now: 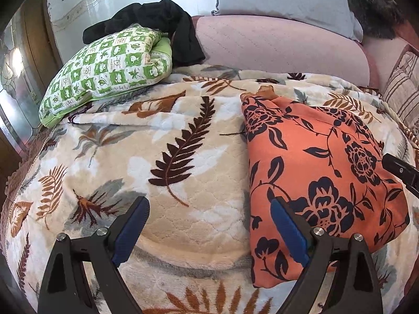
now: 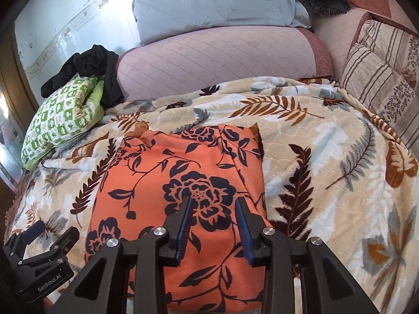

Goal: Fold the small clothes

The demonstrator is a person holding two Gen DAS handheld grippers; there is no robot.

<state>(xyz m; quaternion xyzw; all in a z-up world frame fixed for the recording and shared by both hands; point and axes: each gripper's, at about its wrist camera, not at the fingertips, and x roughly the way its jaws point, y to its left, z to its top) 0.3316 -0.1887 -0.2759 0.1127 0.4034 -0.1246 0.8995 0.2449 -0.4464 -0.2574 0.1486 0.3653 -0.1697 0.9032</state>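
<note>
One orange floral-print folded garment (image 2: 180,183) on cream leaf-pattern fleece blanket (image 1: 183,157) covering bed. One green-checked quilted bundle (image 1: 104,68), one black crumpled cloth (image 1: 162,18) on it, far left. Two hand-held grippers. Left hand-held gripper (image 1: 209,204): wide open, empty, garment under right finger. Right hand-held gripper (image 2: 213,201): part open, empty, directly over garment.

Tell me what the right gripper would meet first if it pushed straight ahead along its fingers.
Most likely the orange floral garment: the right gripper hangs open directly over it, fingers aimed at its big dark flower. Depth is unclear, but only that cloth, lying on the leaf-print blanket, shows in that line.
</note>
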